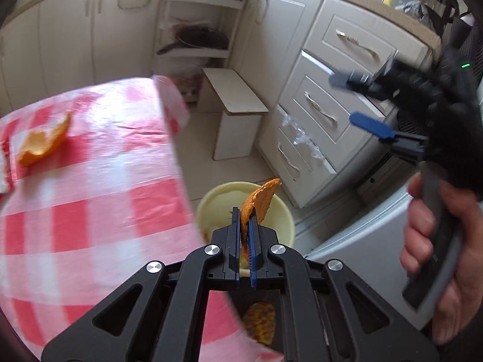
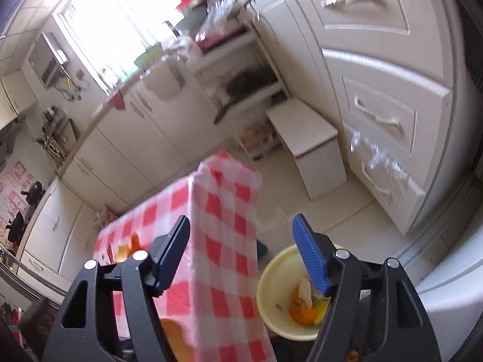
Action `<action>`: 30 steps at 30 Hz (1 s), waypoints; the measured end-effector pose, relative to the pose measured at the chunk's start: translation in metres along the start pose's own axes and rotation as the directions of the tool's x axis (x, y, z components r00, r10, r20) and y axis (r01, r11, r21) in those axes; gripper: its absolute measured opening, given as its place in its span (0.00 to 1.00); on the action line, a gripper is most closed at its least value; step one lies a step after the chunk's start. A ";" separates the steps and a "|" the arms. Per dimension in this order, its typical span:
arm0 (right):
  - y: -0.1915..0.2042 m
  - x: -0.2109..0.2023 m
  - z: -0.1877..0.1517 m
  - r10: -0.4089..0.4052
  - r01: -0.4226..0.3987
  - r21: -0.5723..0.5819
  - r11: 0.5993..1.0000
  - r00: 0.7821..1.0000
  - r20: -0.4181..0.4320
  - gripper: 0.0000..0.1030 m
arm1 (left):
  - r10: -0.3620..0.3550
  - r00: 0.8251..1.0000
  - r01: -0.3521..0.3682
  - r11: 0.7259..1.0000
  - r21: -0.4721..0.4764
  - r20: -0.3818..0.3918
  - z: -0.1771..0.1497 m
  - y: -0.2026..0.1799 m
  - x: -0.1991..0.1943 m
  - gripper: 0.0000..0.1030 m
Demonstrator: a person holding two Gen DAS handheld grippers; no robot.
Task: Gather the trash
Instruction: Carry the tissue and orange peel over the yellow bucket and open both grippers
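Left claw (image 1: 246, 214) was clamped on a piece of orange peel (image 1: 261, 200), the peel standing up between the two fingers and curling to the right. It hung above the pale yellow bin (image 1: 283, 217) on the floor, just beside the corner of the desk (image 1: 99, 199) with its red-and-white checked cloth.

Right claw (image 2: 241, 253) stood with its blue fingers (image 2: 311, 259) well apart, gripping nothing. From the left wrist view it was seen off to the right in front of the cream drawers (image 1: 317, 111), the person's hand (image 1: 437, 256) around its handle.

Inside the bin, in the right wrist view, lay orange peel scraps (image 2: 303, 313) and a pale scrap beside them. A second curled peel (image 1: 45, 140) rested on the checked cloth near the desk's left edge, well apart from the bin. A small white stool (image 1: 238, 114) stood on the tiled floor beyond the bin, near the drawers.
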State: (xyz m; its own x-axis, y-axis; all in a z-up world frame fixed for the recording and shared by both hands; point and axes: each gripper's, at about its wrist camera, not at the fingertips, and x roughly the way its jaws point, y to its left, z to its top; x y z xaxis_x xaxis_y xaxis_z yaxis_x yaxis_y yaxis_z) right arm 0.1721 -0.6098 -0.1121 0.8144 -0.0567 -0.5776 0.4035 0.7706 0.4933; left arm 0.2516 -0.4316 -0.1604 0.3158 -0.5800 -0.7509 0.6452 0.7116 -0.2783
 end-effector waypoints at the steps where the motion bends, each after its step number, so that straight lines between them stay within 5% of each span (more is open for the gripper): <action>1: 0.000 -0.001 0.002 0.005 -0.005 0.002 1.000 1.000 0.004 0.67 | 0.000 1.000 0.000 1.000 -0.014 -0.021 0.005 -0.006 0.014 0.05; 6: -0.010 0.002 0.012 0.021 -0.022 0.053 0.998 1.000 0.009 0.67 | -0.007 0.989 -0.005 0.997 -0.076 -0.149 0.026 -0.020 0.081 0.07; 11: -0.011 -0.004 0.017 0.038 -0.038 0.064 0.997 0.999 0.014 0.67 | 0.010 0.983 -0.029 0.994 -0.101 -0.185 0.025 -0.022 0.100 0.41; 18: -0.003 -0.005 0.018 0.056 -0.057 0.067 0.996 0.998 0.019 0.67 | 0.029 0.993 -0.037 0.996 -0.075 -0.112 0.023 0.001 0.050 0.54; 24: 0.021 0.011 0.008 0.096 -0.095 0.033 0.995 0.994 -0.047 0.67 | 0.108 0.993 -0.112 0.988 -0.105 -0.039 0.004 0.067 -0.028 0.65; 30: 0.057 0.038 -0.015 0.152 -0.154 0.001 0.988 0.975 -0.164 0.68 | 0.250 0.968 -0.241 0.919 -0.311 -0.012 -0.019 0.188 -0.097 0.71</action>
State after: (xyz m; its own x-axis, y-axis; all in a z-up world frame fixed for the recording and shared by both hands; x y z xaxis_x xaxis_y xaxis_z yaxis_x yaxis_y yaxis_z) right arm 0.2199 -0.5589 -0.1154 0.7869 0.1658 -0.5944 0.2739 0.7693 0.5772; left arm 0.3292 -0.2340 -0.1509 0.4591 -0.3788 -0.8036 0.3008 0.9174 -0.2607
